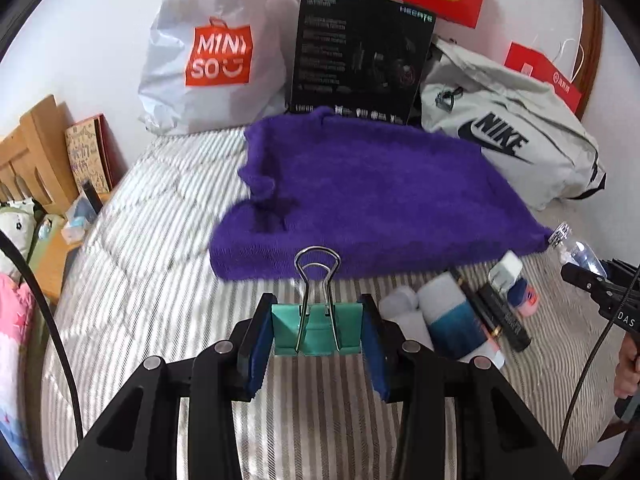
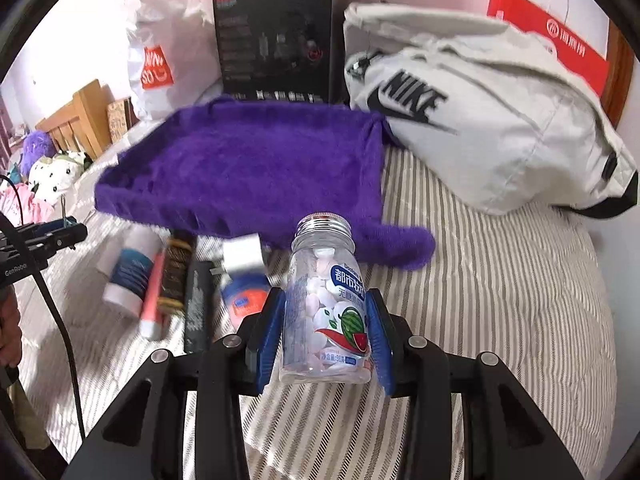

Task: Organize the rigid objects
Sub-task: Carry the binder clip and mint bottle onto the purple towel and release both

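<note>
My left gripper (image 1: pixel 318 332) is shut on a teal binder clip (image 1: pixel 317 330), its wire handles pointing up, just above the striped bed. My right gripper (image 2: pixel 325 332) is shut on a clear candy bottle (image 2: pixel 326 308) with a watermelon label and silver cap, held upright. A purple fuzzy tray (image 1: pixel 360 192) lies ahead of both grippers; it also shows in the right wrist view (image 2: pixel 248 168). Beside it lies a pile of small items: a white and blue tube (image 2: pixel 130 272), black sticks (image 2: pixel 196 308), a white charger (image 2: pixel 242 256) and a small blue and orange jar (image 2: pixel 244 296).
A Miniso bag (image 1: pixel 208 56), a black box (image 1: pixel 360 52), red bags and a grey Nike bag (image 2: pixel 480 120) stand against the wall behind the tray. A wooden headboard and plush toys (image 2: pixel 48 176) are at the left. Striped bedding (image 2: pixel 500 280) lies to the right.
</note>
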`<move>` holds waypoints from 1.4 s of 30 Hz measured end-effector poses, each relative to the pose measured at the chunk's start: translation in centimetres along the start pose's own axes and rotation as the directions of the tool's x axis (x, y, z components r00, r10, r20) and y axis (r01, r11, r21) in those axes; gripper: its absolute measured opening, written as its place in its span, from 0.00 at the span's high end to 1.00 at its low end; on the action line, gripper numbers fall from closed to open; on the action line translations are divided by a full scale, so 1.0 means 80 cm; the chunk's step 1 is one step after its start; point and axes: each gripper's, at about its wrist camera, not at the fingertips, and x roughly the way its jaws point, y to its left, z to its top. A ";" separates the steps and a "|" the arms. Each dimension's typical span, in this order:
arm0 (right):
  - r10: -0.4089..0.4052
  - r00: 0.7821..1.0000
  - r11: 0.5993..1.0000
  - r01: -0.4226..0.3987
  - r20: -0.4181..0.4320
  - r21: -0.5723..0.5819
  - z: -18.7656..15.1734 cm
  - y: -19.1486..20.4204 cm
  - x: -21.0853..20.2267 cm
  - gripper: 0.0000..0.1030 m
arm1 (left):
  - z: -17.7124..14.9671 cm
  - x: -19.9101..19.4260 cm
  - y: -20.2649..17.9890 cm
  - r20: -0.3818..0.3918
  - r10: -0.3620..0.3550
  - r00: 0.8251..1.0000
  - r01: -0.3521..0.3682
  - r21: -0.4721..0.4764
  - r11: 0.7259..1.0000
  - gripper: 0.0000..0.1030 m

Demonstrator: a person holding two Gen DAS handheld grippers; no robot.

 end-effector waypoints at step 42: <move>0.040 0.990 0.995 -0.051 -0.136 -0.081 0.177 0.004 0.203 0.61 | 0.170 0.202 -0.031 -0.160 0.007 0.987 -0.011 -0.022 1.000 0.62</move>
